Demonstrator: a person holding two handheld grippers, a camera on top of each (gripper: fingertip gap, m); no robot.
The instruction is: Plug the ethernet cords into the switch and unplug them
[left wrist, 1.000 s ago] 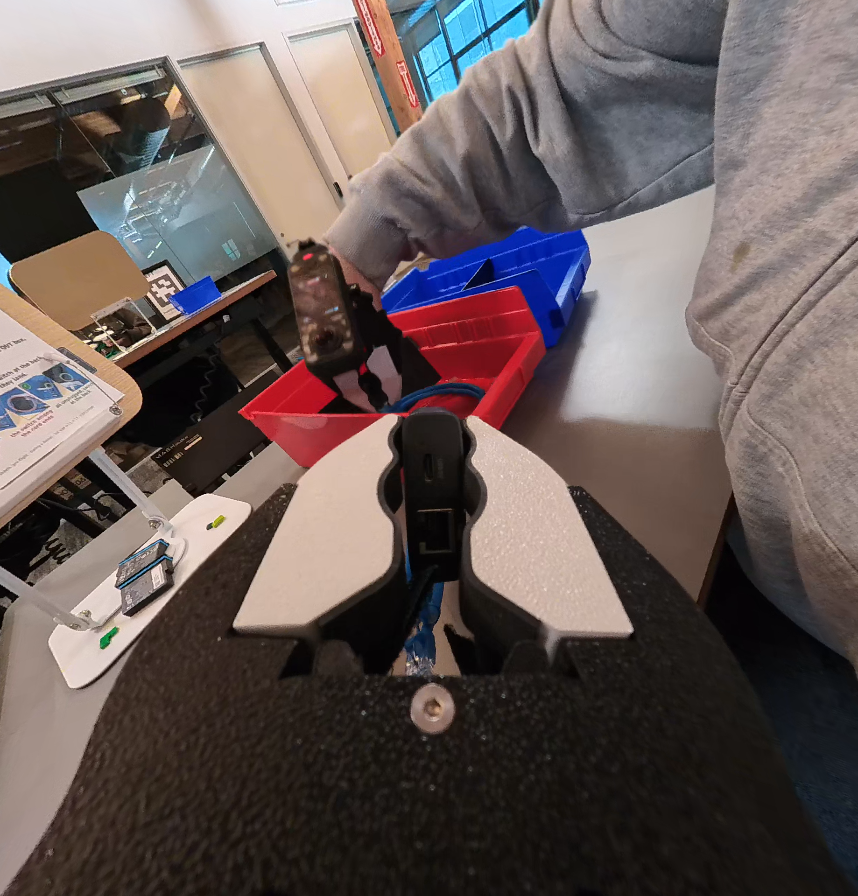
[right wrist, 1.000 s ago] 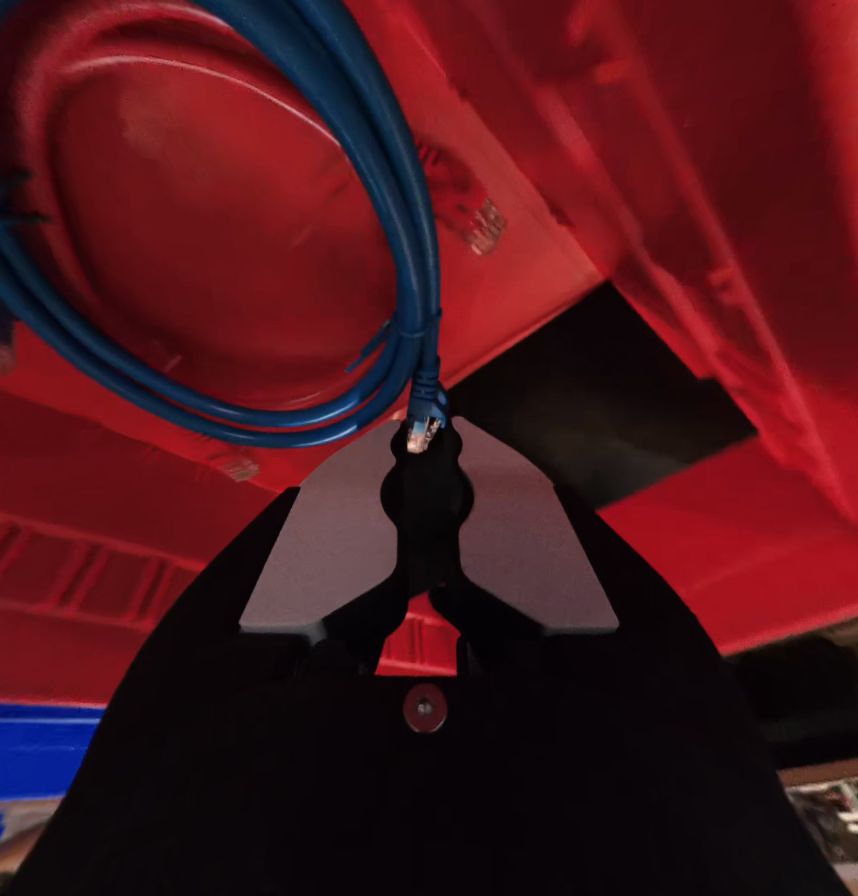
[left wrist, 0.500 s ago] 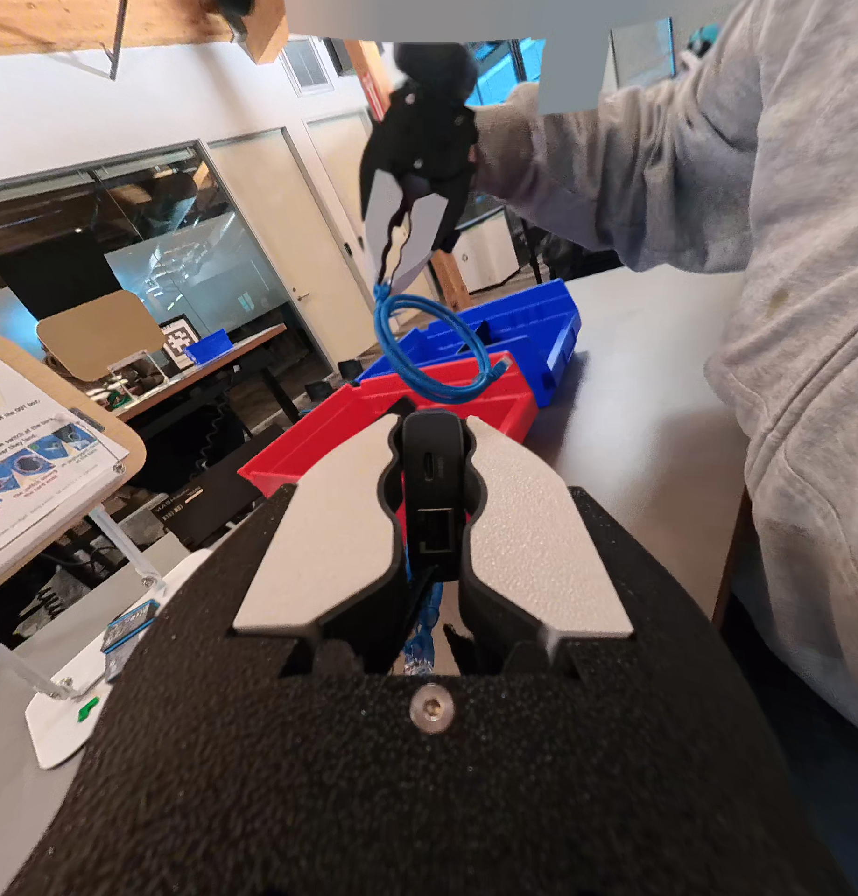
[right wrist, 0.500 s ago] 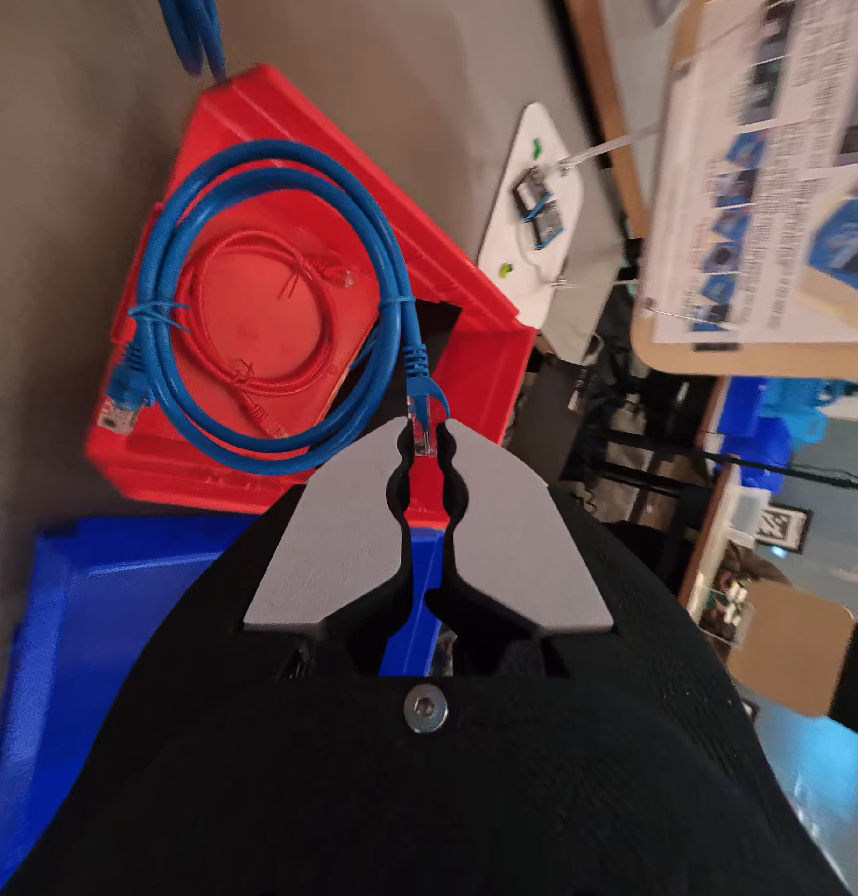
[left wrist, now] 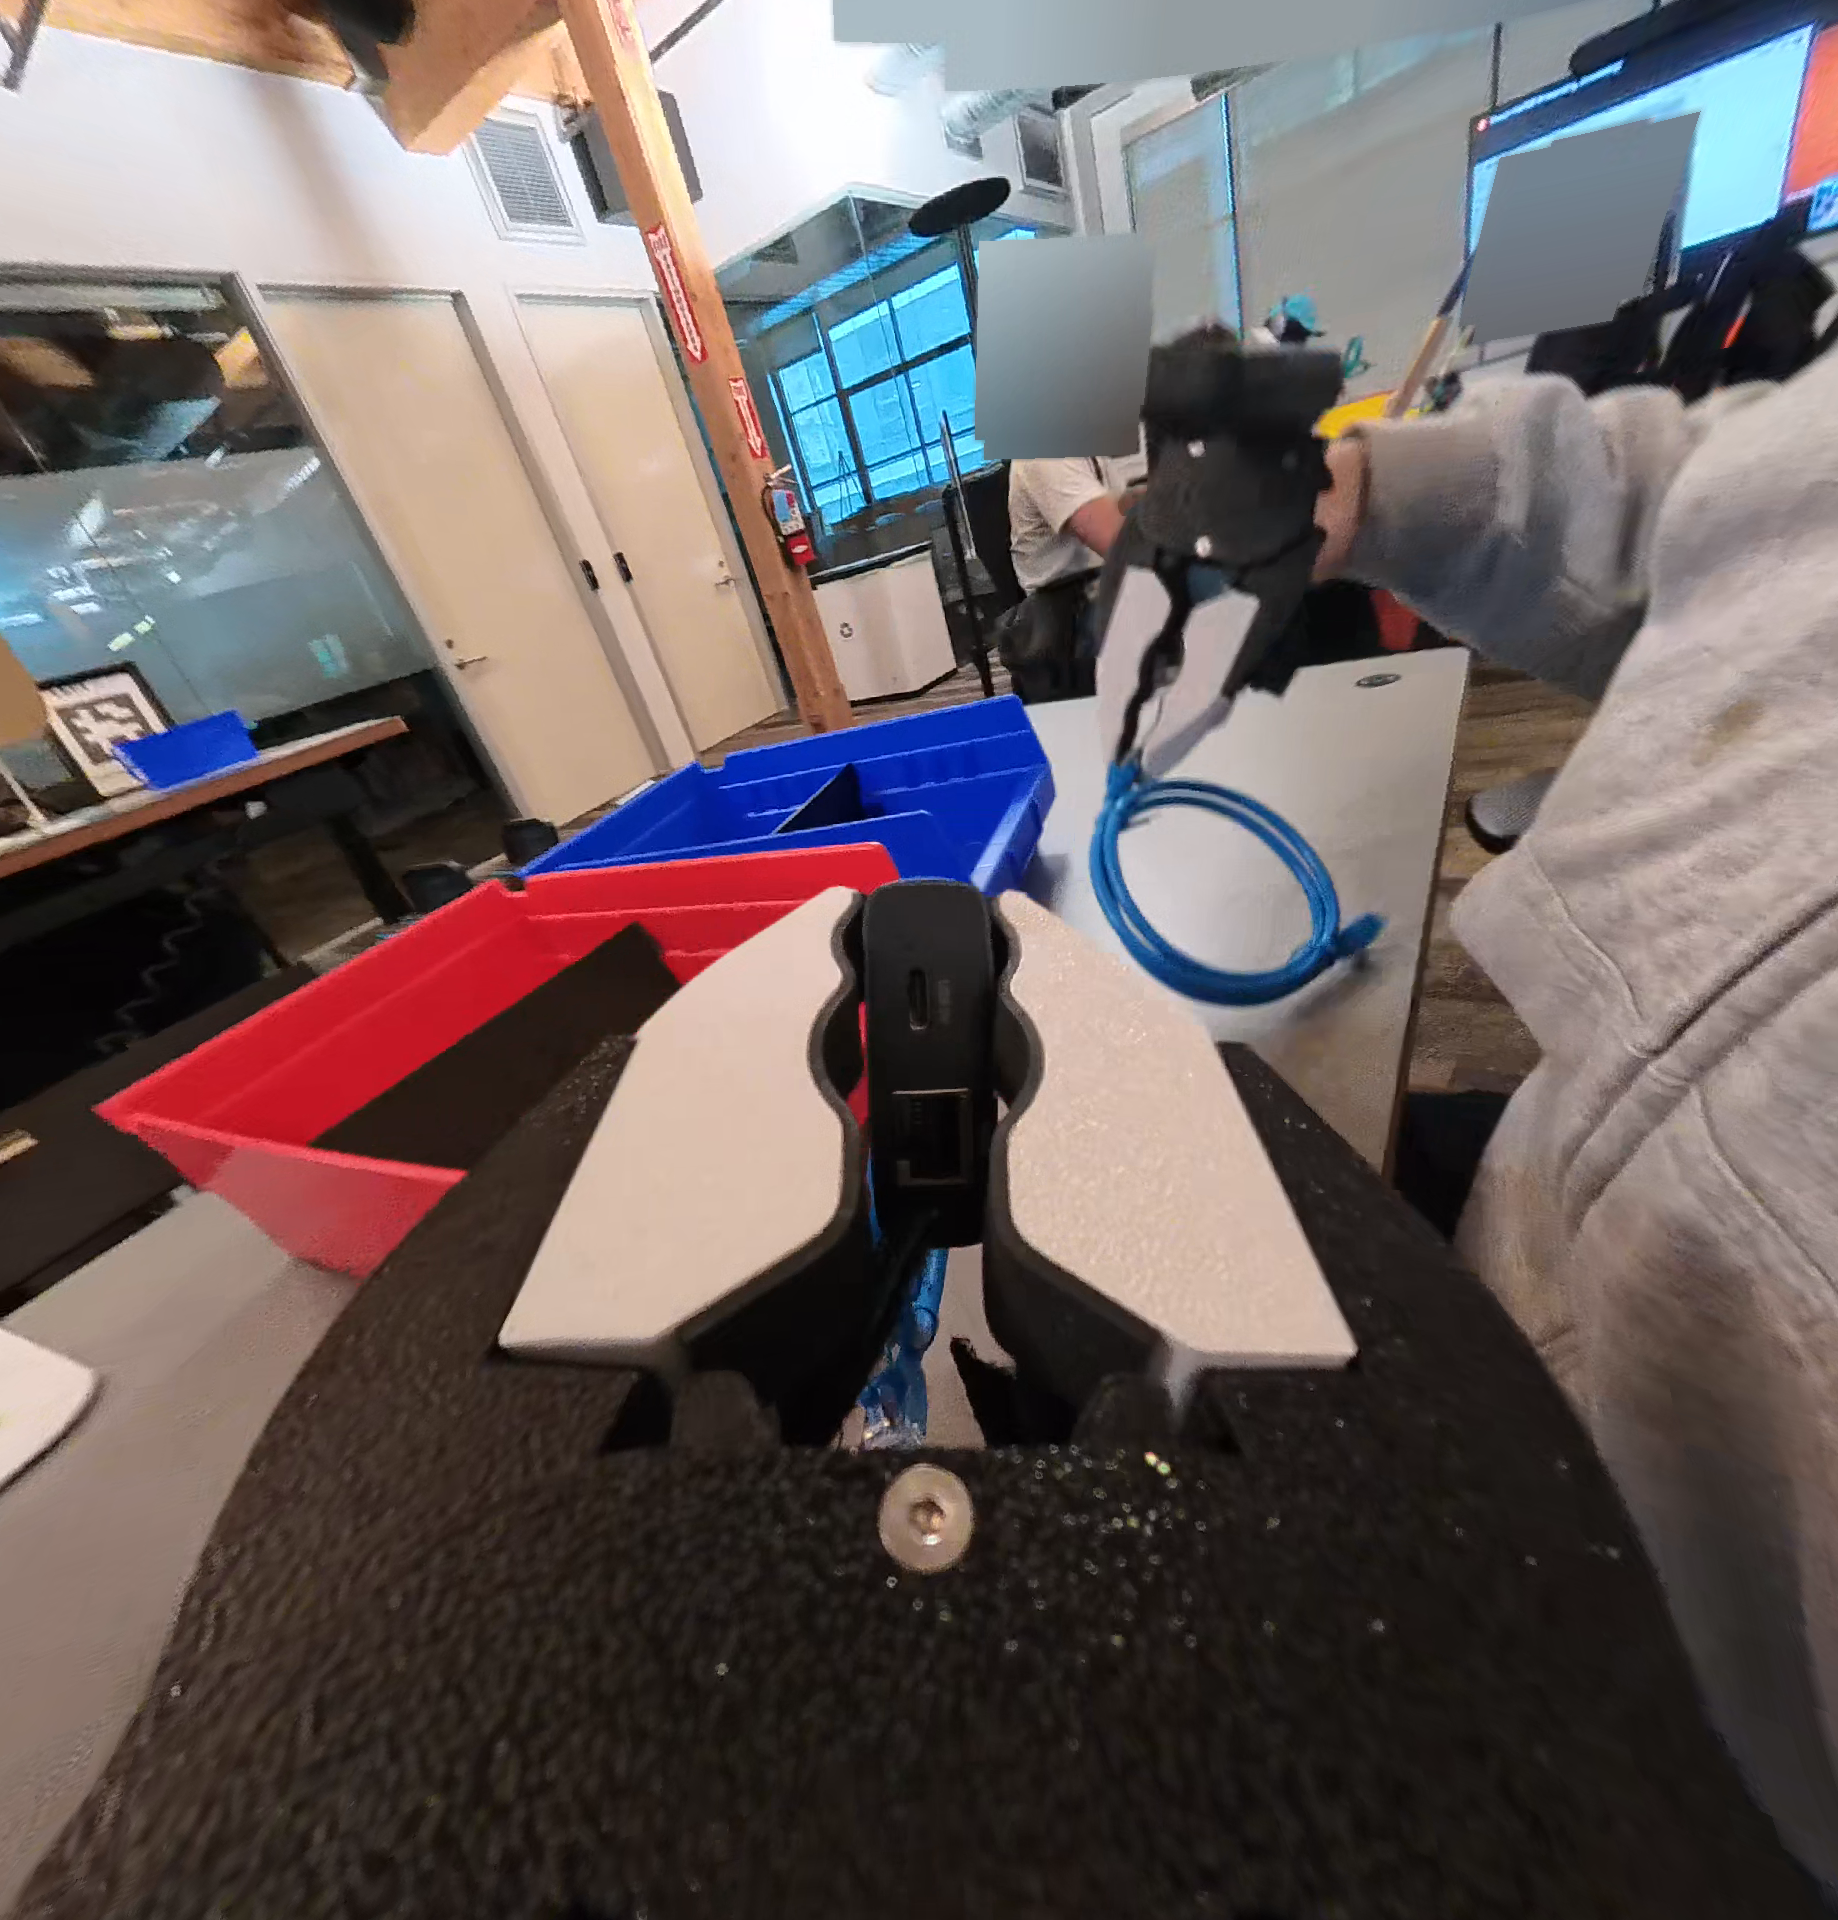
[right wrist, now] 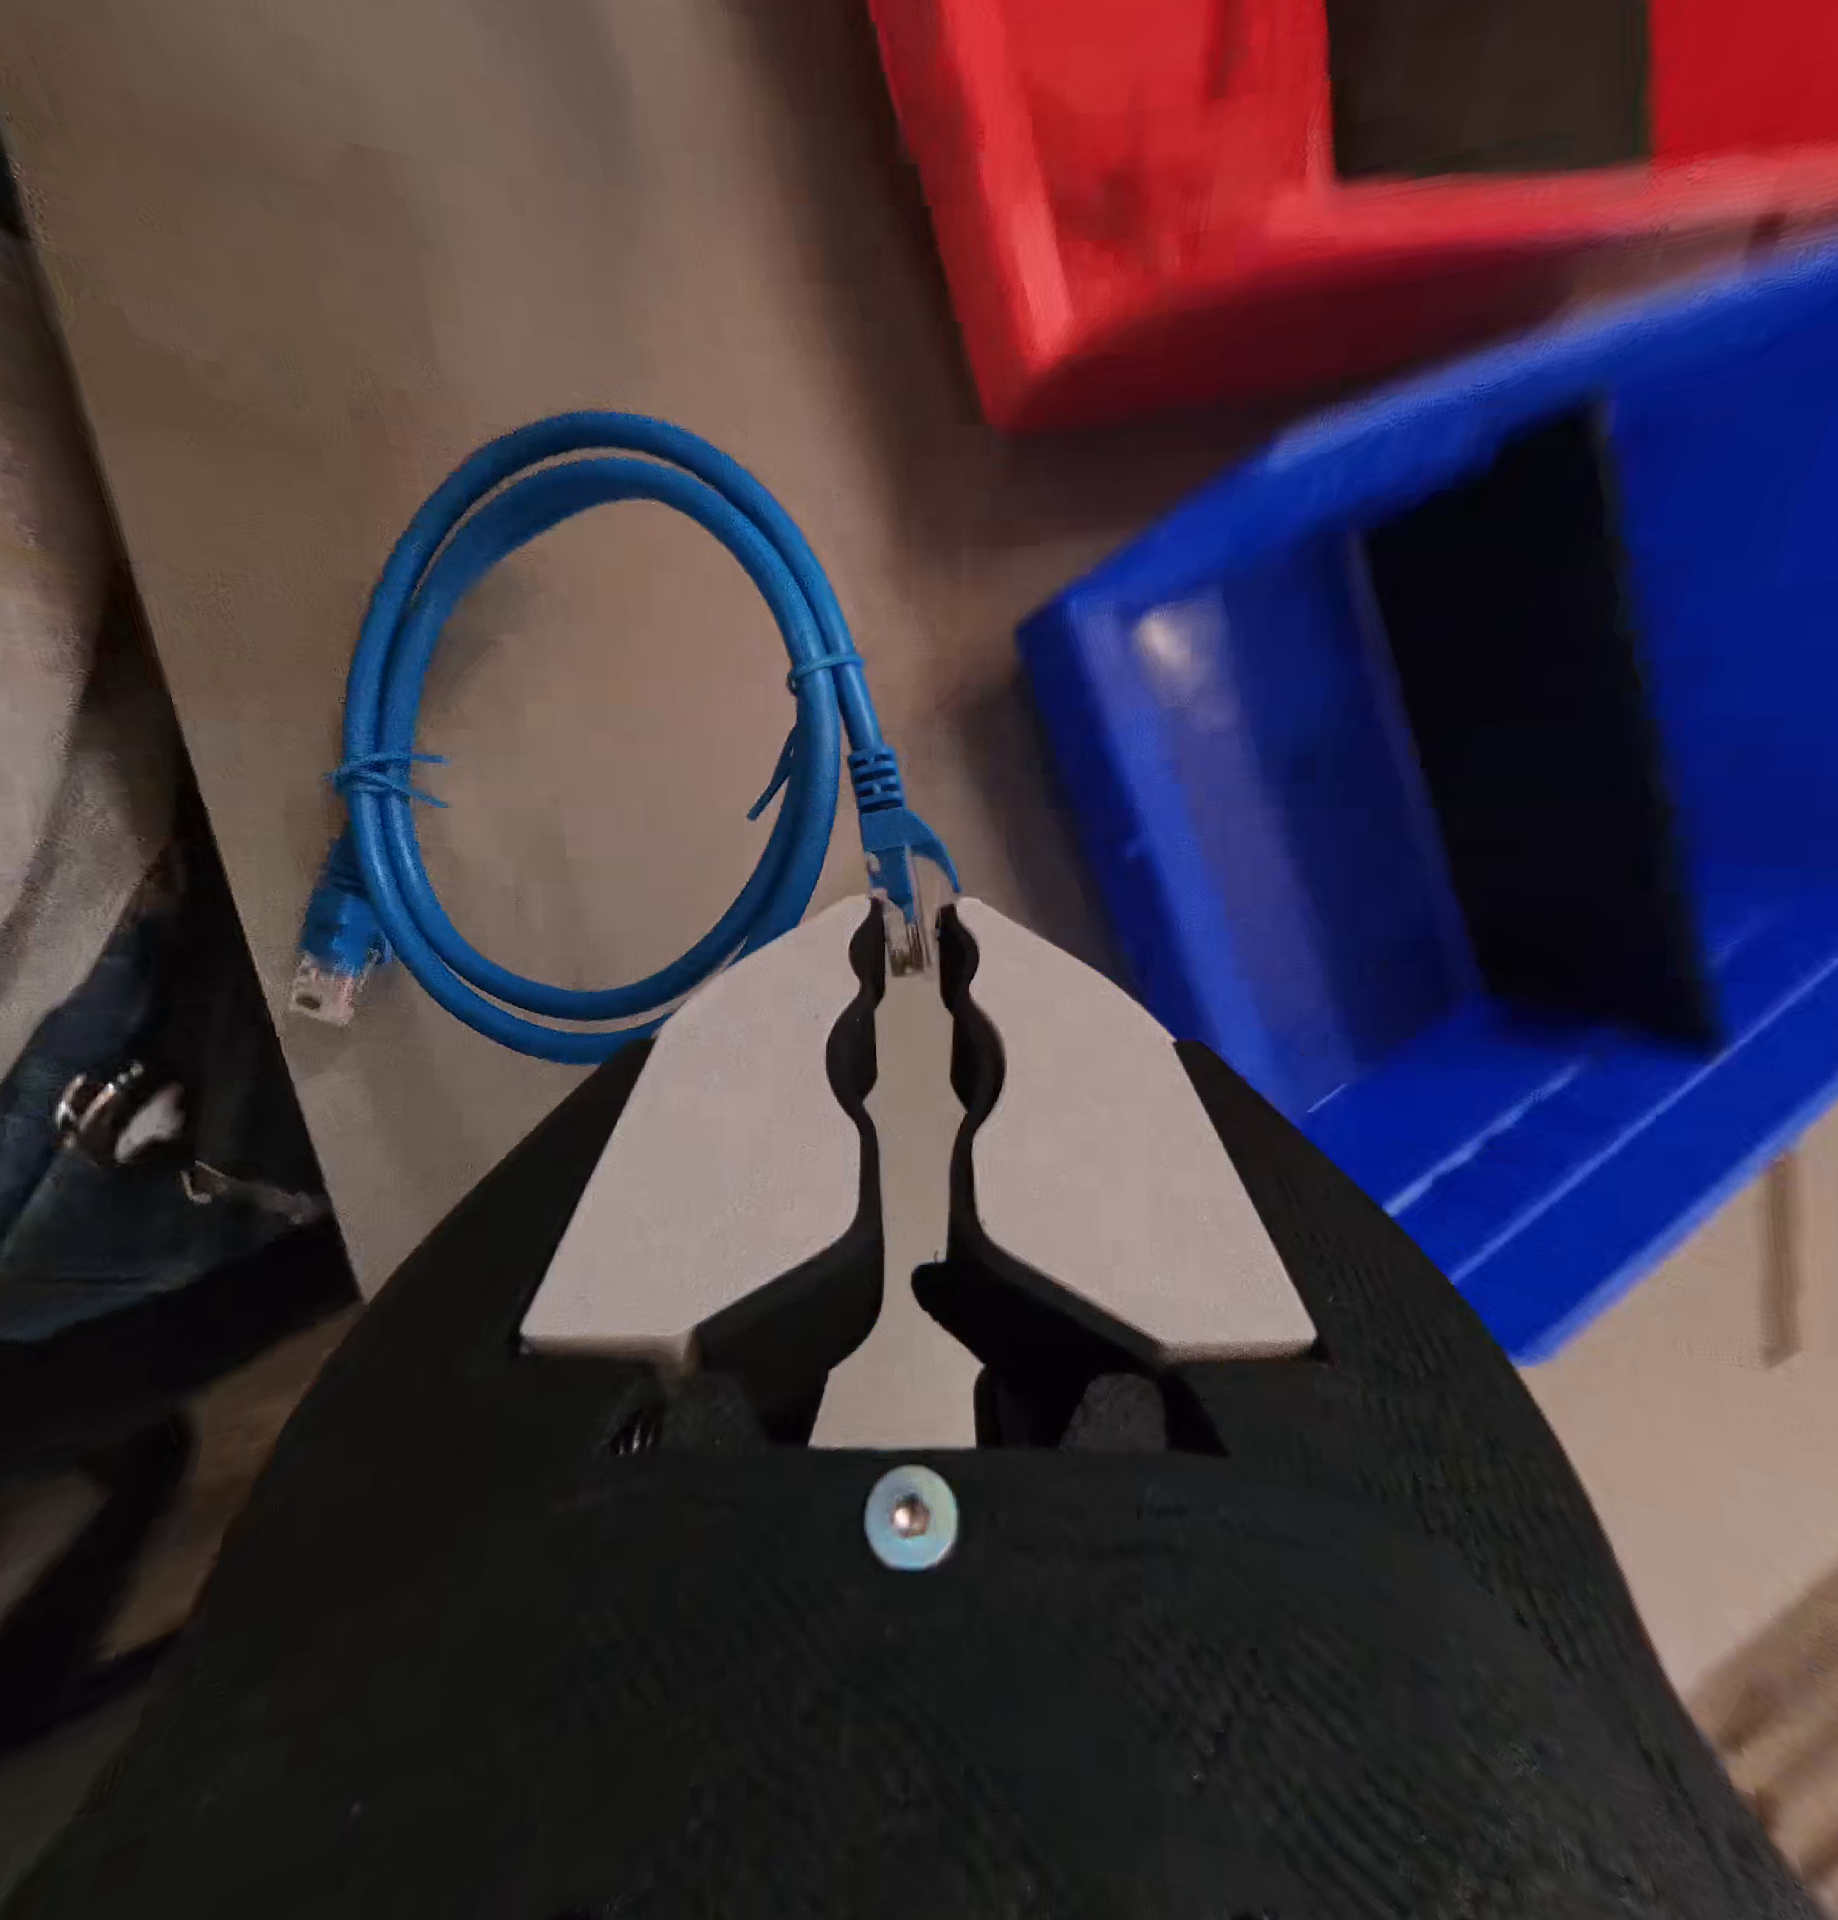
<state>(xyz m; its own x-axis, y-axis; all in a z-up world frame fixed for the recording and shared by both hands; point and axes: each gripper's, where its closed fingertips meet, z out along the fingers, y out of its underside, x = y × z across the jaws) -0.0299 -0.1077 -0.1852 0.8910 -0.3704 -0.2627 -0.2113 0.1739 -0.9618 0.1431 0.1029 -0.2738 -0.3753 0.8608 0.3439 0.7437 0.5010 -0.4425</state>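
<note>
Left wrist view: hand-held gripper [left wrist: 927, 1029] grasps black switch [left wrist: 930, 997], its lower half hidden.

coiled ethernet cord [right wrist: 593, 727]: bright blue, clear plug tips
switch [left wrist: 930, 1039]: small plain black plastic box
2 plastic bins: 1 red [left wrist: 395, 1039], 1 blue [left wrist: 894, 790]
table top [left wrist: 1341, 769]: pale grey
gripper fingers [right wrist: 749, 1132]: light grey plates, black pads

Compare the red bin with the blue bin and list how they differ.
The red bin lies nearer the left claw; the blue bin lies behind it, farther off. The red bin's black divider looks long and broad; the blue bin's shows as a small dark wedge. Both are open, ribbed plastic bins, side by side on the grey table, nothing visible inside.
</note>
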